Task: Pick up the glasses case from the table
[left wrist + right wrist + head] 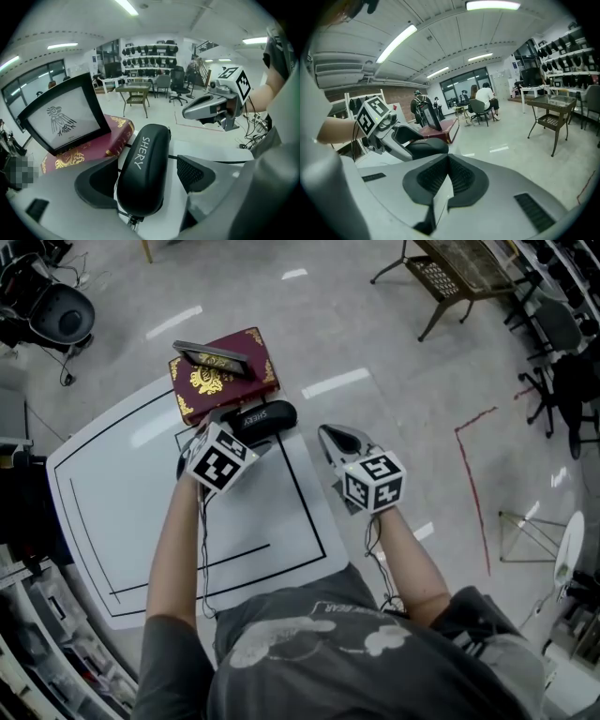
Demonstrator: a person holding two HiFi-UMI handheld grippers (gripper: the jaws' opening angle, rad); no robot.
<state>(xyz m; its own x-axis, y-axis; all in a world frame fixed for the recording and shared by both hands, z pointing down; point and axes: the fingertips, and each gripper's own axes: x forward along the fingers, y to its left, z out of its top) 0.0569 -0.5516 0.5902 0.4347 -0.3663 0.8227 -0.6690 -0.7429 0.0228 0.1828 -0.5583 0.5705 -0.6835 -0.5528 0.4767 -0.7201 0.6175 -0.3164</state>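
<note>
Straddling the glasses case (265, 418) with the left tool (147, 176), with jaws spread wide to either side of it and not yet pressing. Finding the case lying lengthwise between those jaws on the bench (122, 512), with its far end pointing away from the tool. Holding the right tool (443, 185) closed on nothing, off to the right of the left one and well clear of the case.

Risking a slip on closing: clamping a smooth, rounded, hard-looking shell high on its curve, and so likely squeezing it out downward or forward instead of holding it. Seeming to sit nearer the left jaw than the right, so possibly getting shoved sideways before being gripped on both flanks. Risking a knock as well, just ahead and left of the tool's tips: sitting just beside a maroon book (220, 382) with a framed picture (63, 119) propped on top; by driving the case forward, probably nudging the book and toppling the frame.

Looking at the one container here, the case itself: lying shut, showing nothing of any contents. Judging its weight from outside being guesswork, favouring a slow, level lift.
</note>
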